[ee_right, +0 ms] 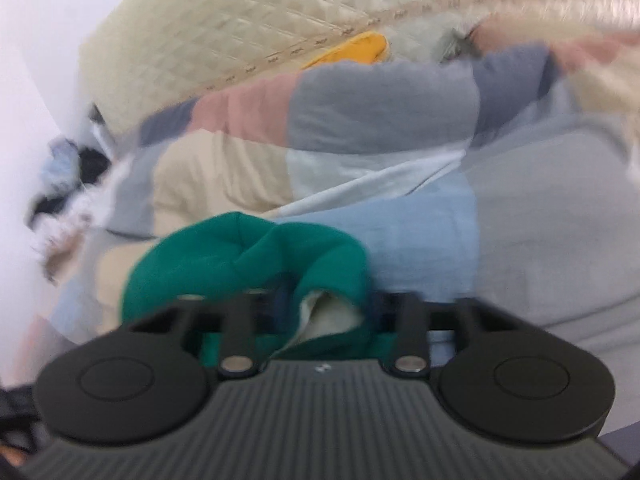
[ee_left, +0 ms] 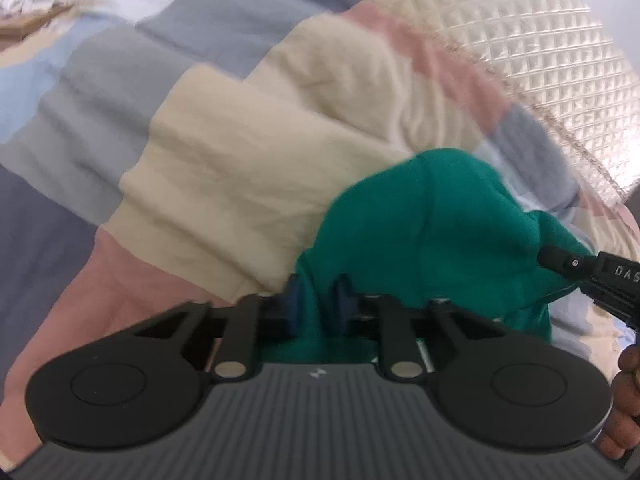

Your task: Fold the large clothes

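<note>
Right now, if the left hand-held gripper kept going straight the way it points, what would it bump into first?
The left hand-held gripper is already shut on the green garment. Straight beyond that, it would likely meet the patchwork quilt, though depth is hard to judge.

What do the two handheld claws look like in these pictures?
Both the left claw and the right claw have a grey ribbed body, two round black discs, black link arms with silver pins and blue pads. White letters "DAS" mark the right one's side.

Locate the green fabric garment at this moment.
The green fabric garment lies bunched on the patchwork quilt, low centre in both wrist views, pinched by the left gripper and the right gripper.
</note>
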The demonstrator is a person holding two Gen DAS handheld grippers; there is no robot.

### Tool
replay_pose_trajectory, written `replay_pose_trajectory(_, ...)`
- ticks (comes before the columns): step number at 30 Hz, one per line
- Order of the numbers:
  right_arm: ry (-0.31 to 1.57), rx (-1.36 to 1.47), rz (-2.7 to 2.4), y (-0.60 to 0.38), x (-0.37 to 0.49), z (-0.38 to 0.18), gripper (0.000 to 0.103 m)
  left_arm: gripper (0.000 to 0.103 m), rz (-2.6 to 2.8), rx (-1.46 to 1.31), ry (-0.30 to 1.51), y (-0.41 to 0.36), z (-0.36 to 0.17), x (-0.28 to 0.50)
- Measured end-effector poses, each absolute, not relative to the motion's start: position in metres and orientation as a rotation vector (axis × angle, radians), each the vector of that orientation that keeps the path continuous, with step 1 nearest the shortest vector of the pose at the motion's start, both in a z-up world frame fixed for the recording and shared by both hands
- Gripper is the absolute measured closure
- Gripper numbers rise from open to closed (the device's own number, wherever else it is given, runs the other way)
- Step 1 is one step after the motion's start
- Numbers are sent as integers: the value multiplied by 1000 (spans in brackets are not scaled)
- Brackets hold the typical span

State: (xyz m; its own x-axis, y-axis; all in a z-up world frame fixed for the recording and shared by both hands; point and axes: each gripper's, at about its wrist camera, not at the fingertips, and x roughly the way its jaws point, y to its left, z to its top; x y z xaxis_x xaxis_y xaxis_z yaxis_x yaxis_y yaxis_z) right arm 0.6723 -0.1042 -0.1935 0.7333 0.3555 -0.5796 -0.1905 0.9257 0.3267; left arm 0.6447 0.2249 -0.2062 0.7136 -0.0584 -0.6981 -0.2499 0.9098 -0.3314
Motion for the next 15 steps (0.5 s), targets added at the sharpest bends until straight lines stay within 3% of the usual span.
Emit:
replay_pose_trajectory(8,521,225,409,-123,593,-113,90,89,47,-371,612,205,-109,581)
replay_pose_trajectory(15,332,197,550,-167,461,-51,90,89,-70,-274,419,163,-32,430)
